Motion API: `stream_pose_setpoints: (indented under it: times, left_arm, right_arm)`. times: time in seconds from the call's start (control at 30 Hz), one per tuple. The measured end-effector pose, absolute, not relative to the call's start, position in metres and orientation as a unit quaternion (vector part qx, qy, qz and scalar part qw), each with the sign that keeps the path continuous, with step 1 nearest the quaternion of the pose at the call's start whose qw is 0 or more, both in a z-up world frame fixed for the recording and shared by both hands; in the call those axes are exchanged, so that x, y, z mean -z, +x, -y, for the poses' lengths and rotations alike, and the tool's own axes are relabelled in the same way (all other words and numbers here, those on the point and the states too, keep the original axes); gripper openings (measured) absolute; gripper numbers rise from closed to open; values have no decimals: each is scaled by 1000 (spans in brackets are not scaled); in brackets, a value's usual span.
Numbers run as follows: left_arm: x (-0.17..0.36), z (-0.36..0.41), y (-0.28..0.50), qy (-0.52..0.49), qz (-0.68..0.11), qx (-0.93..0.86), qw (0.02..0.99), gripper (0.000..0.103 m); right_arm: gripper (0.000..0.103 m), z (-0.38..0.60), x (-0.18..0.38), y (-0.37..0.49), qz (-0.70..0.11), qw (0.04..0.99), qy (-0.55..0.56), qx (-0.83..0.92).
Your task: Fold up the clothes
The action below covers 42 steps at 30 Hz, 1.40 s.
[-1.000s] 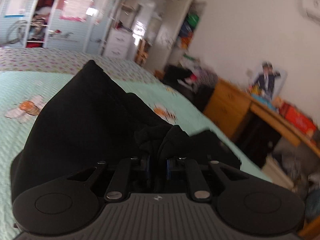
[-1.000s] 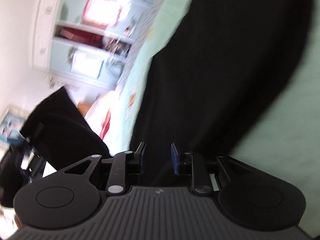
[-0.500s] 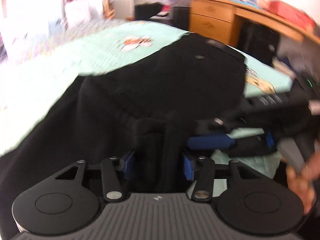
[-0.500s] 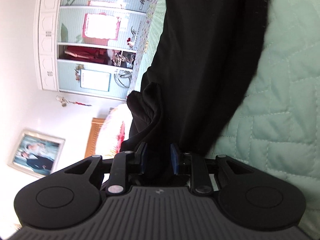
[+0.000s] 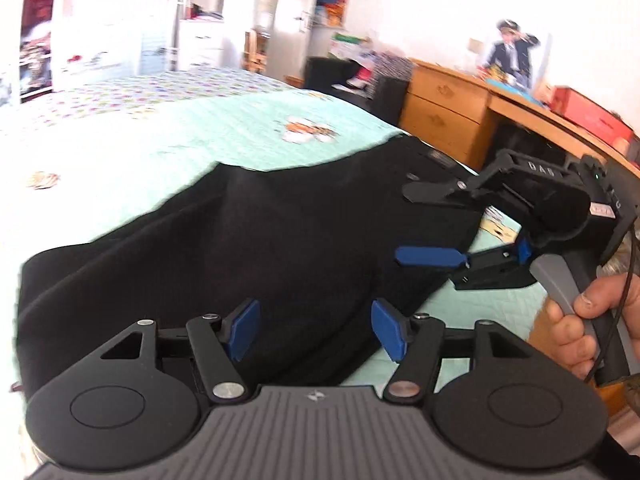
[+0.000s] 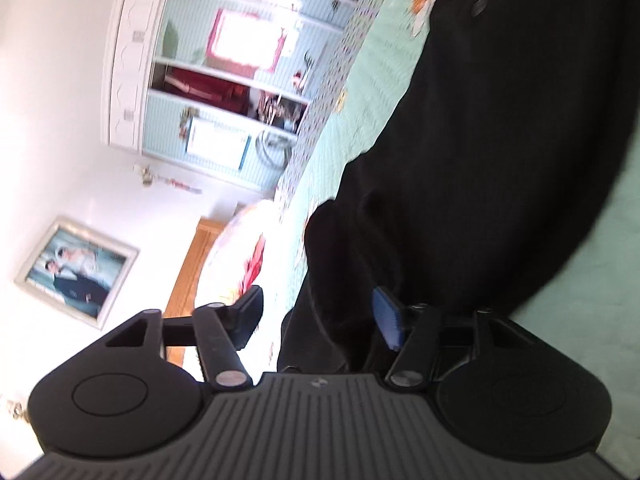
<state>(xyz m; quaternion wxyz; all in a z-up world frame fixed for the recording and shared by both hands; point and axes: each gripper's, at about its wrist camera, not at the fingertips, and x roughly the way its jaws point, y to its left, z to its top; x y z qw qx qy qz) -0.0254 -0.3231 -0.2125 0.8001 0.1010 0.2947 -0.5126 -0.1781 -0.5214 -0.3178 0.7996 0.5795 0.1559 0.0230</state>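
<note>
A black garment (image 5: 304, 224) lies folded along the near side of the mint quilted bed (image 5: 168, 148). My left gripper (image 5: 316, 332) hovers over its near edge. Its jaws are opening; the cloth shows through the gap, and the blue pads (image 5: 244, 330) do not press on it. To the right, a hand holds my right gripper (image 5: 424, 224) turned on its side over the garment's right end. In the right wrist view the black garment (image 6: 500, 140) fills the right half, and a fold sits loose between the opening jaws of my right gripper (image 6: 320, 320).
A wooden desk with drawers (image 5: 448, 120) and a red box (image 5: 588, 116) stand beyond the bed's right edge. A person's hand (image 5: 580, 320) grips the right handle. White shelves (image 5: 200, 40) are at the back. A patterned pillow (image 6: 244, 256) and a framed picture (image 6: 76, 272) are by the headboard.
Both grippers have opened and let go of the bunched black cloth. The left gripper has dropped lower, and the garment now lies flatter on the bed.
</note>
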Motion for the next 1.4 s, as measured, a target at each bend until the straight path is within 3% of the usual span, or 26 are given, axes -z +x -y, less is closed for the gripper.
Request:
stream_pose_setpoints:
  times: [0.17,0.6,0.63,0.73,0.77,0.9,1.1,1.4]
  left_arm:
    - [214,283,-16,93,-289,451,839,64]
    - [225,210,-1,97,-295,411,857,66]
    - [226,207,-2,95,-295,411,857,66]
    - [229,203,0,108,-298,400,860,67]
    - [230,199,2,103,-301,396,861,67]
    - [232,182,10,83,-312,377,868,69]
    - [232,172,10,67,-321,368,870,69]
    - [217,169,-7,65,-286,398,869,69]
  right_arm:
    - [64,509,318,-166,-184,775,604,-35]
    - [64,469,300,-122,-275,818,502,57]
    - [60,467,300,-121,-276,823,493,62]
    - [28,466,304,-118,-261,834,481,66]
    - [26,468,306,-121,-249,828,499,59]
    - [25,473,310,-149,-213,794,569,37]
    - [24,475,325,-154,-241,791,559,59]
    - [24,472,297,-153,-198,823,533,14]
